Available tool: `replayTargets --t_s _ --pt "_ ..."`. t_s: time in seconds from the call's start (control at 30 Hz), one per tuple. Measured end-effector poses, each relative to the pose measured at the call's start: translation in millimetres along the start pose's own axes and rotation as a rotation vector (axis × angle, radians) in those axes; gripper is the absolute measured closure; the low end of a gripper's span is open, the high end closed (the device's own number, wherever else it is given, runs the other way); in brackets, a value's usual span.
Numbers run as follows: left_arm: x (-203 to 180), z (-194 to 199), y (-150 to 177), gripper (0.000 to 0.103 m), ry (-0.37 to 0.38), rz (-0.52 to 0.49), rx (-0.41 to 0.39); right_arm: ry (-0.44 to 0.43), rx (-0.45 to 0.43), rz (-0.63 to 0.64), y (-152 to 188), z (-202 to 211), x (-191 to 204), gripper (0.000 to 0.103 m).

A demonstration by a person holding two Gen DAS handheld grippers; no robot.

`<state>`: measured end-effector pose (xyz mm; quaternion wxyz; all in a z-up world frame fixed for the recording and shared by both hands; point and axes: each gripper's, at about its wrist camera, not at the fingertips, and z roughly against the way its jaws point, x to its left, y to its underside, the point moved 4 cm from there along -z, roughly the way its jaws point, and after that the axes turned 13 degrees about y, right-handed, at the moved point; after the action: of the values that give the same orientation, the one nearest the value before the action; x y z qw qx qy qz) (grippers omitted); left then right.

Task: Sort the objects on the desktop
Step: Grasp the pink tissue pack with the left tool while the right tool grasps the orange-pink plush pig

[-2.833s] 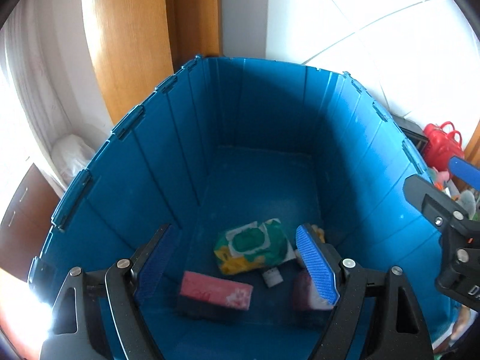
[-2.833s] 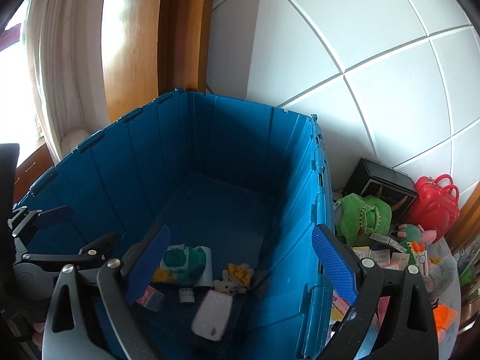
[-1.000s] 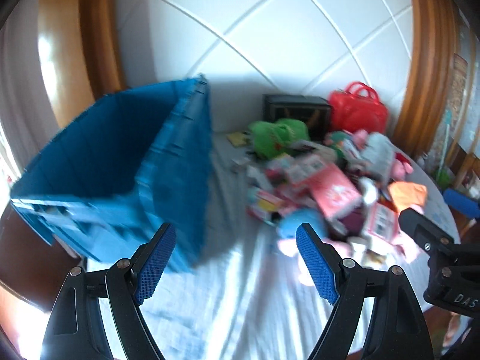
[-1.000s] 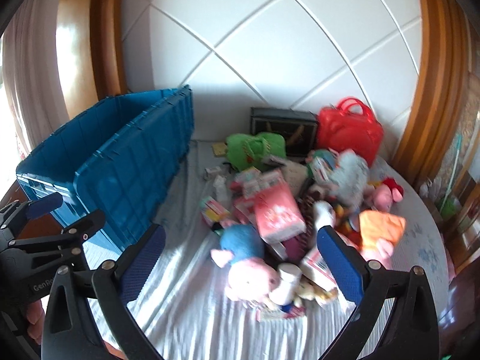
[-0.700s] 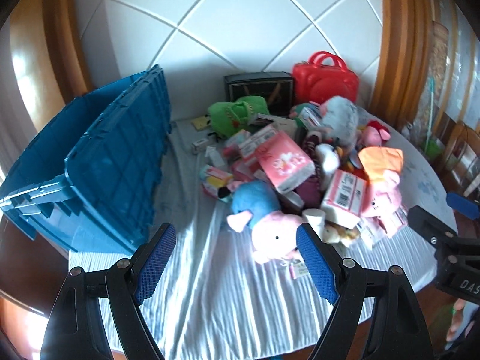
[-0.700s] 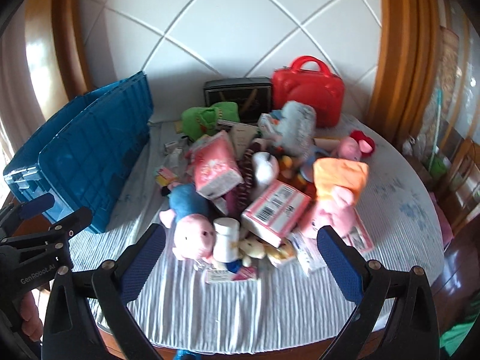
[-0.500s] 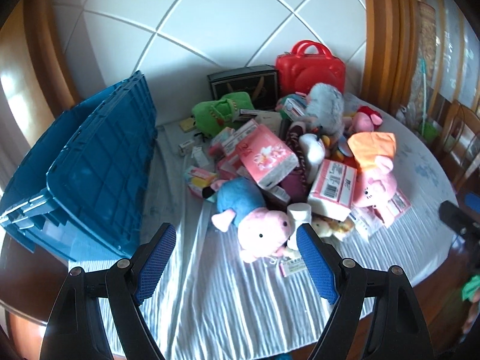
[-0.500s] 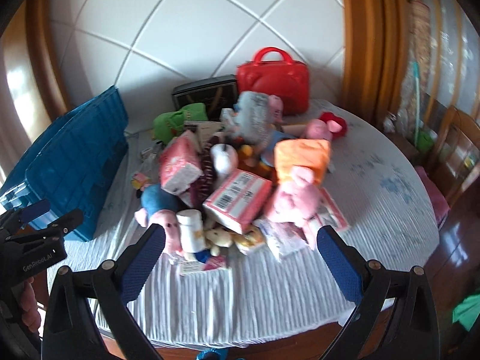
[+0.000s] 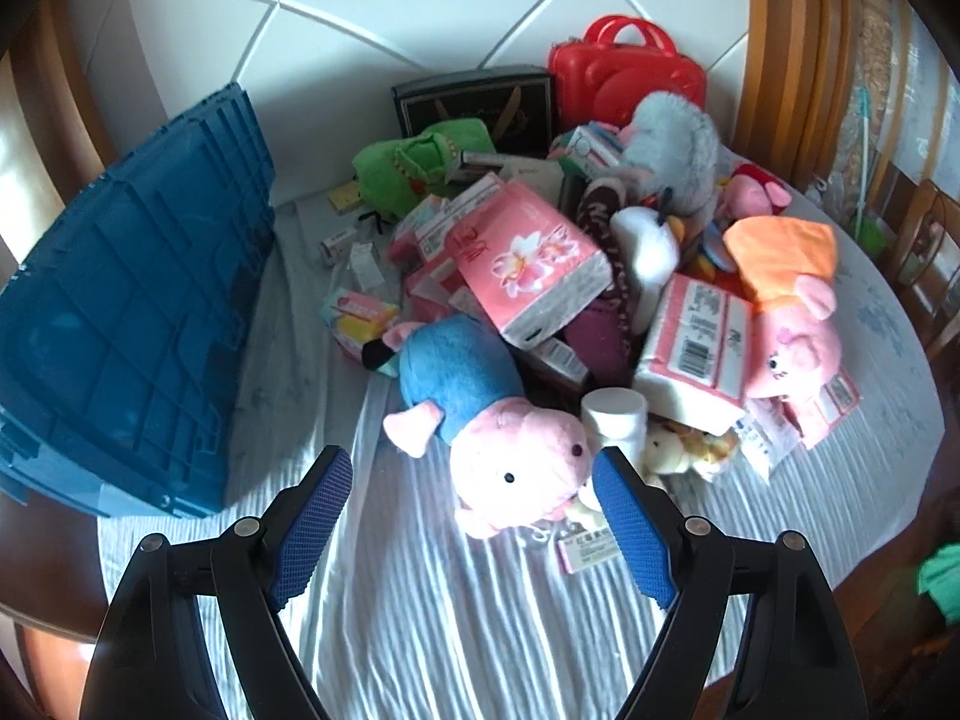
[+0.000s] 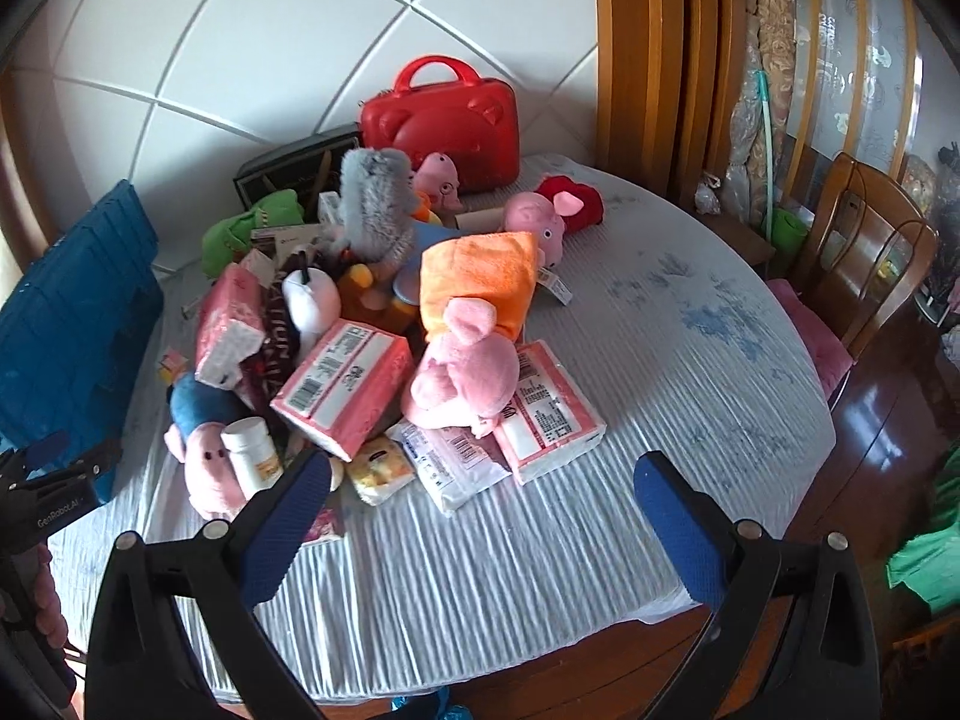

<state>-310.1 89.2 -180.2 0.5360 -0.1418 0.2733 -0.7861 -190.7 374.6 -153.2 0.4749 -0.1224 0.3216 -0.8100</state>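
Whereas a few seconds earlier both cameras had looked down into the blue crate [image 9: 132, 324] at items already dropped there, both pairs of tongs had since swung away from it and come down toward the pile on the worktop [image 10: 690, 360]. That shift suggested one delivery was finished and a fresh pick was being lined up.

Left tongs [image 9: 474, 516]: spread wide, nothing between the pads, hanging just short of the pink-headed pig plush in blue [image 9: 480, 414], which lay at 12 o'clock from them on the striped cloth. A white pill bottle [image 9: 615, 417] stood just beside the pig's head at 3 o'clock, touching or nearly so.

Right tongs [image 10: 480, 504]: likewise spread and empty, above the near edge of the heap, with a flat pink tissue pack [image 10: 549, 414] at 12 o'clock.

Remaining items: soft toys and pink packets lay heaped and overlapping near the middle of the round worktop. Among them were a floral tissue pack [image 9: 528, 264], a barcode-labelled pack [image 9: 696, 348], a pig in an orange cloth [image 10: 474, 324], a grey plush [image 10: 375, 210] and a green plush [image 9: 420, 168], with a red case [image 10: 441, 126] and a dark box [image 9: 474, 108] at the wall. The crate stood at 9 o'clock of the heap, well apart from the right tongs. Most of the sorting evidently remained to be done.
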Motion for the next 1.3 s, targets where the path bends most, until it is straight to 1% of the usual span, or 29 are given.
replayTargets --t_s 0.13,0.3,0.4,0.5,0.67,0.77,0.9,1.0,1.03,1.13,1.2,1.3 --pt "21.2 -29.4 -17.3 0.020 -0.011 0.036 0.029 0.022 0.037 0.003 -17.6 -31.8 7.5 0.000" --pt "28.5 -50.6 -47.7 0.020 0.010 0.058 0.017 0.035 0.065 0.011 -39.3 -62.8 17.4 0.000" --pt "22.3 -63.2 -64.4 0.020 0.023 0.078 0.012 0.027 0.076 0.022 -47.5 -78.7 20.9 0.000" --pt "9.2 -77.8 -80.2 0.020 0.037 0.093 0.026 0.019 0.106 0.032 -56.4 -99.2 18.3 0.000" --pt "-13.9 -102.6 -104.3 0.020 -0.019 0.116 0.025 -0.014 0.149 0.058 -73.1 -139.2 13.7 0.000" --pt "-24.7 -123.1 -110.2 0.020 -0.065 0.126 0.045 -0.039 0.185 0.069 -79.7 -165.0 13.0 0.000" --pt "-29.6 -144.3 -105.6 0.020 -0.075 0.144 0.080 -0.074 0.226 0.095 -80.0 -188.9 21.3 0.000" --pt "-31.7 -161.1 -98.8 0.020 -0.077 0.141 0.112 -0.097 0.253 0.128 -71.0 -200.4 35.1 0.000" --pt "-30.7 -165.2 -96.7 0.018 -0.087 0.139 0.114 -0.098 0.265 0.135 -67.4 -205.2 39.3 0.000" --pt "-28.4 -163.6 -96.0 0.018 -0.090 0.125 0.078 -0.099 0.293 0.149 -58.9 -217.4 50.3 0.000" --pt "-27.8 -161.7 -96.0 0.023 -0.089 0.110 0.056 -0.098 0.294 0.146 -57.0 -221.6 54.9 0.000" --pt "-29.1 -155.5 -97.6 0.034 -0.080 0.085 0.028 -0.085 0.302 0.145 -55.6 -227.7 60.7 0.000"
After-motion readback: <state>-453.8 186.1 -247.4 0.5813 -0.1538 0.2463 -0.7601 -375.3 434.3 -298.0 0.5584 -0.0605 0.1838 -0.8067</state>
